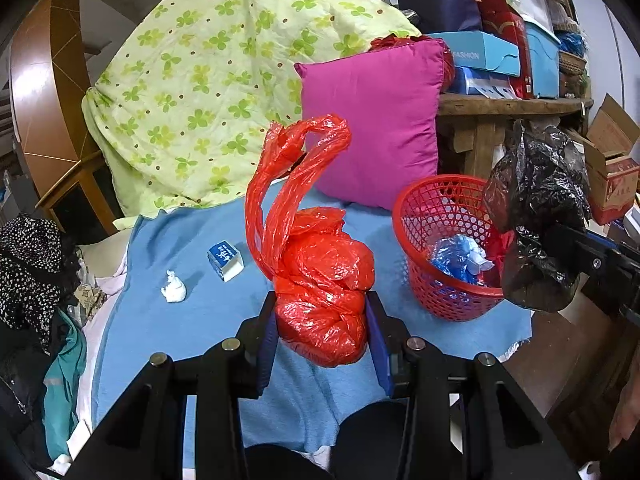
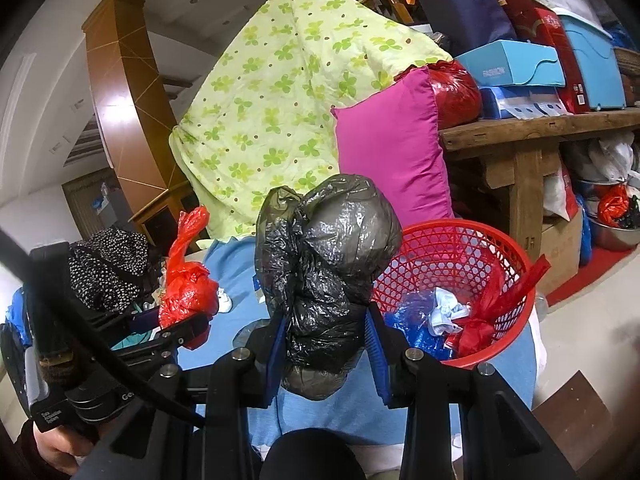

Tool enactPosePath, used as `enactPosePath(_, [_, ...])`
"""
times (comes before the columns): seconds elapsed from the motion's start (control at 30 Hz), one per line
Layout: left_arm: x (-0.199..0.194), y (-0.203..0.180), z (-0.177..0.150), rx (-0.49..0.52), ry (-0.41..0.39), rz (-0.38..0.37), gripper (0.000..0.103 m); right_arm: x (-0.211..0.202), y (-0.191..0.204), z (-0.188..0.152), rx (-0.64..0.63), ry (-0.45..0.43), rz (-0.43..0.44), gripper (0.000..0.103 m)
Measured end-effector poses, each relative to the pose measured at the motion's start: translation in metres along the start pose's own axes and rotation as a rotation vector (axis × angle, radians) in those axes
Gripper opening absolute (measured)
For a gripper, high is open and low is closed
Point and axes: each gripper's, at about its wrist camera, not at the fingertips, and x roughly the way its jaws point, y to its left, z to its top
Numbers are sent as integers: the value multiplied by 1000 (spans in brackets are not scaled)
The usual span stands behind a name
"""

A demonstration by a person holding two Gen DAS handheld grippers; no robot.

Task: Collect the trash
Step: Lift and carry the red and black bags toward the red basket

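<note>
Red plastic forms the knotted bag (image 1: 324,280) clamped by the left gripper (image 1: 322,320), left of the red basket (image 1: 416,216). A black bag (image 2: 320,264) is clamped by the right gripper (image 2: 326,338) beside the basket. Only the left wrist view shows the tissue wad (image 1: 174,287) and small carton (image 1: 225,260) well left of the basket.

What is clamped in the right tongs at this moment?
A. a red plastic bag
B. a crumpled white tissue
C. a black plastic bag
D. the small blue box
C: the right tongs grip a bunched black plastic bag, just beside the red basket.
</note>
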Motion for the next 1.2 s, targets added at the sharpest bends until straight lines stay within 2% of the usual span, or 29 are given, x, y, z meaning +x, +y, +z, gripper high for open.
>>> enactPosePath(1.2, [6, -27, 6, 56, 21, -42, 43, -15, -24, -2, 46, -19, -37, 39])
